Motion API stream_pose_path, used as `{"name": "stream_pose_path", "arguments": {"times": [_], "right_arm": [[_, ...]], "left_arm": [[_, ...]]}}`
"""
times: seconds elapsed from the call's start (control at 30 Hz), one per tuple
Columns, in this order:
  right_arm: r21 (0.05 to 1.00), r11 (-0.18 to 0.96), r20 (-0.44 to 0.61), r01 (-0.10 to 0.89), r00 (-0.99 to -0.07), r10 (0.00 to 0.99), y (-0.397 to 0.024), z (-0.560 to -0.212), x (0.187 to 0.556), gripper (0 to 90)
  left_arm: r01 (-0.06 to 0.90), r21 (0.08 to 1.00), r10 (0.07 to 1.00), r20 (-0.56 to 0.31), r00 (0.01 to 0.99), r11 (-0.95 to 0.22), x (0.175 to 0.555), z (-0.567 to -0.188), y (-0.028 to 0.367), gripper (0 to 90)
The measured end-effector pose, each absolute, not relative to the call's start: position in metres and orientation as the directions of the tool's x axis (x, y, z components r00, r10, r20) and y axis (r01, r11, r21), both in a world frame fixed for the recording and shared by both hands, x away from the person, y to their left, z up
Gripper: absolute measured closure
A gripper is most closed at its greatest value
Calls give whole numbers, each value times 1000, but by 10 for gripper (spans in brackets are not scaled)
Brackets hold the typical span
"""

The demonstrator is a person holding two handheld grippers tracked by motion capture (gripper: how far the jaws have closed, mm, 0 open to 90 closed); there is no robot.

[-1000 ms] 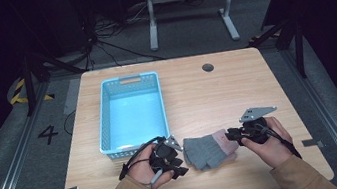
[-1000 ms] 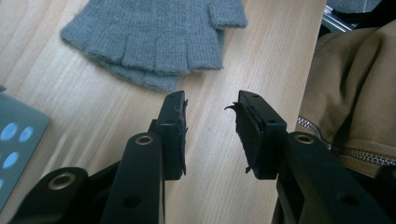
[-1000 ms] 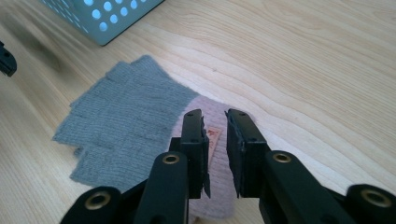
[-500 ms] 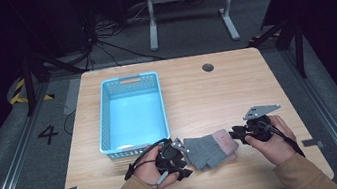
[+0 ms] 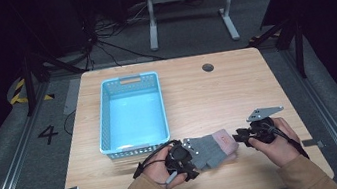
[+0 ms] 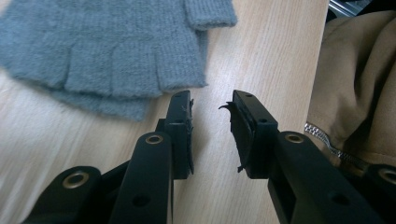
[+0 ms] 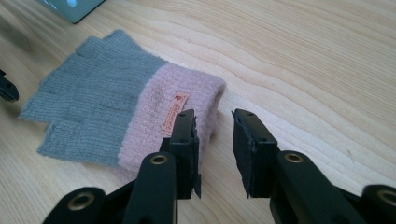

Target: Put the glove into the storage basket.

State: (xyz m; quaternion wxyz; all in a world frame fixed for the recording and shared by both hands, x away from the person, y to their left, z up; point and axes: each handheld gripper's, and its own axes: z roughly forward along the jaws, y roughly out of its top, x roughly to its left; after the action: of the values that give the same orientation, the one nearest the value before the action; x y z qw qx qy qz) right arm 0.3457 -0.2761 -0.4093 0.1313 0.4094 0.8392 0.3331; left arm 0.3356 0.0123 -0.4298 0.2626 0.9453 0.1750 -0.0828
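A grey fingerless glove (image 5: 211,150) with a pink cuff (image 7: 180,100) lies flat near the table's front edge. My left gripper (image 5: 188,159) sits at the glove's finger end. Its jaws (image 6: 212,100) have just been closing, still stand apart, and hold only bare wood between them, with the glove (image 6: 107,51) just ahead to the left. My right gripper (image 5: 241,137) is at the cuff end. Its jaws (image 7: 214,116) have just been opening, and the cuff lies beside the left jaw with no pad pressing on it.
An empty light-blue basket (image 5: 104,119) stands on the wooden table (image 5: 216,92) just behind the left hand. A tan sleeve (image 6: 355,88) shows at the right of the left gripper view. The table's front edge is close to both hands.
My left gripper has moved right, up to the glove's finger end. The right gripper has stayed at the cuff.
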Motion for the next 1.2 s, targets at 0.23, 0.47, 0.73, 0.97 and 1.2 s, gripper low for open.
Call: {"name": "stream_pose_path", "arguments": {"times": [0.23, 0.47, 0.73, 0.97, 1.2], "right_arm": [[657, 447, 57, 608, -631, 774, -277, -411, 344, 691], [641, 457, 61, 617, -634, 771, -275, -415, 346, 689], [632, 453, 91, 628, -641, 763, -274, -417, 347, 667], [615, 458, 117, 642, -649, 752, -270, -422, 347, 694], [614, 462, 117, 640, -652, 749, -270, -422, 347, 702]], "left_arm": [[390, 445, 300, -261, 918, -807, 338, -433, 10, 709], [398, 440, 310, -259, 915, -805, 339, -436, 6, 701], [411, 425, 329, -255, 909, -806, 340, -439, 3, 710], [408, 435, 331, -245, 911, -803, 338, -440, 0, 704], [420, 465, 346, -240, 907, -779, 337, -435, 4, 703]]}}
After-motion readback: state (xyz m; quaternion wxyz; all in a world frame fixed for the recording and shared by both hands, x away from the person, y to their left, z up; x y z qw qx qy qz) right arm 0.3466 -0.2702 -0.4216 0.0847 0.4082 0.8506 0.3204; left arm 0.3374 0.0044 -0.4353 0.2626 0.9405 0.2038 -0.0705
